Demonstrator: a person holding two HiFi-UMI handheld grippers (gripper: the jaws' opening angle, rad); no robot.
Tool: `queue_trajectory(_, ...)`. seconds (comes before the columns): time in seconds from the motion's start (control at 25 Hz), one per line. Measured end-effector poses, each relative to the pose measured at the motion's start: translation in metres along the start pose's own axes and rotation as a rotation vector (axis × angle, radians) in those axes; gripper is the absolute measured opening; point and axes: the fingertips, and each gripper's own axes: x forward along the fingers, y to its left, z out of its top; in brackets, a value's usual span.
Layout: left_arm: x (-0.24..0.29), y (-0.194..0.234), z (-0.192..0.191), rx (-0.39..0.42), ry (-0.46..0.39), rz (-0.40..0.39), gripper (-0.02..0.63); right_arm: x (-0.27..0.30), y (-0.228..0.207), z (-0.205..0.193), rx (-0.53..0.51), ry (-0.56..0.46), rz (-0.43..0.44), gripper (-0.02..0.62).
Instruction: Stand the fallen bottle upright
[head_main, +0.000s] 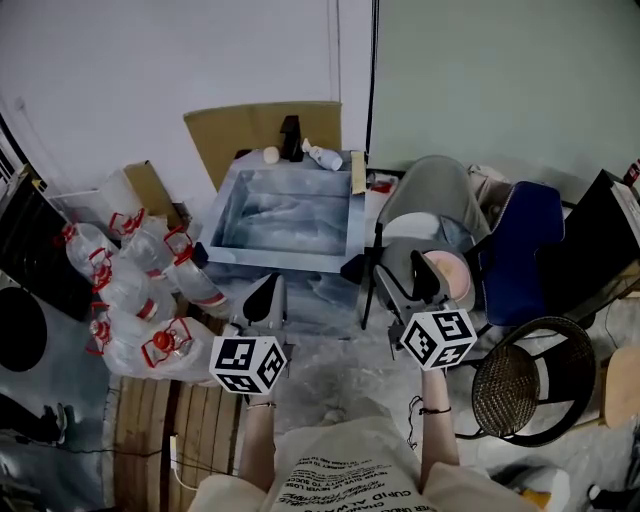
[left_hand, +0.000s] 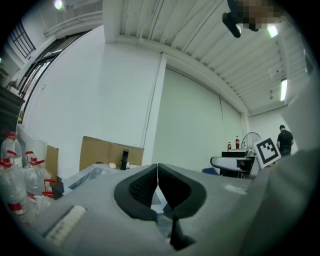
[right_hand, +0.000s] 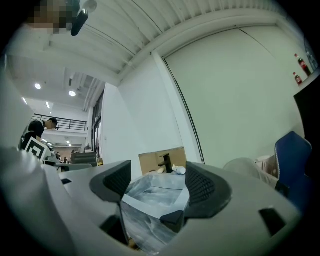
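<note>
The fallen bottle (head_main: 322, 155), small and white, lies on its side on the far rim of the basin (head_main: 272, 261), at the far right corner, just right of the black tap (head_main: 290, 138) that stands on the same rim. Left of the tap, also on the far rim, sits a small round pale thing (head_main: 270, 155); what it is cannot be told.

Both claws are on the near side of the basin, well apart from the bottle, with the whole basin between them and it. The left claw (head_main: 266, 292) hangs over the near rim of the basin, its jaws pressed together with nothing in them. The right claw (head_main: 405, 276) is beyond the near right corner of the basin, its jaws spread with nothing between them. In the right gripper view the basin shows through the gap, with the tap and the lying bottle at its far edge.

The basin is a deep grey rectangular trough, and its inside is covered with crinkled clear film. A sheet of brown cardboard (head_main: 262, 124) leans against the wall behind the basin.

Left of the basin lies a heap of big clear jugs (head_main: 140, 290) with red caps and handles; whether they hold anything cannot be told. Right of the basin stand a grey chair (head_main: 435, 195) and a blue chair (head_main: 525, 240), and nearer than these a black wire stool (head_main: 525, 380)
</note>
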Motion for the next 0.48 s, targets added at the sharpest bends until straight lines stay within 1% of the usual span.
queue_trajectory(0.24, 0.023, 0.014, -0.004, -0.019, 0.015, -0.011, 0.025, 0.025, -0.003, 0.005, 0.006, 0.003, 0.006, 0.339)
queue_trajectory(0.48, 0.052, 0.033, -0.005, -0.027, 0.014, -0.001, 0.025, 0.062, -0.014, 0.008, -0.005, 0.006, 0.02, 0.339)
